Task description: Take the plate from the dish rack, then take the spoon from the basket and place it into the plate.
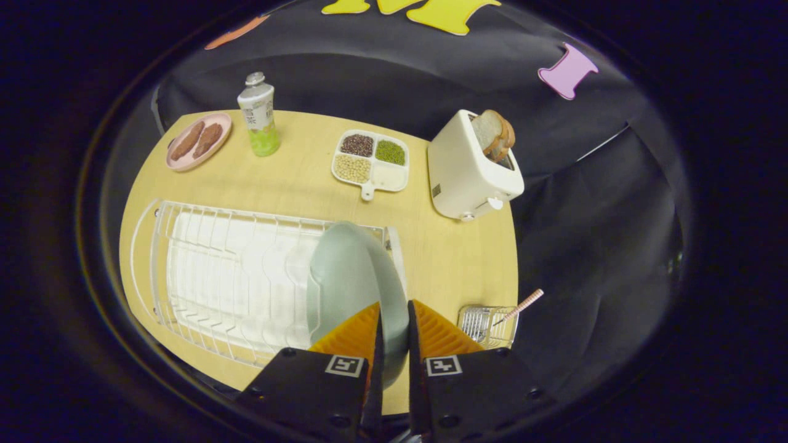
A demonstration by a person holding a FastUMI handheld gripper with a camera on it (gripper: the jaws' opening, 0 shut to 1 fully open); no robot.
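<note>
Low in the middle of the frame, the gripper [394, 320] has its two fingers drawn in narrow, pinching the rim of the plate [351, 277], one finger on each face of it. The plate stands on edge, pale grey-green, at the right-hand end of the dish rack [203, 271], which spreads across the lower left of the table [295, 184]. Whether its bottom edge sits in the wires or has lifted clear, I can't tell from here.

This looks like a stiff, glazed plate: smooth, probably slippery, and breakable if it drops. Held by the rim alone, it will likely want to swing, so a firm bite well over the edge seems the sensible hold, and it should come up straight to clear the wires.

To the lower right, just beside the fingers, sits the small wire basket [487, 324], with the spoon [520, 307] poking its handle up and out to the right. The handle is slim and light, and that free end looks the obvious place to pinch it.
</note>
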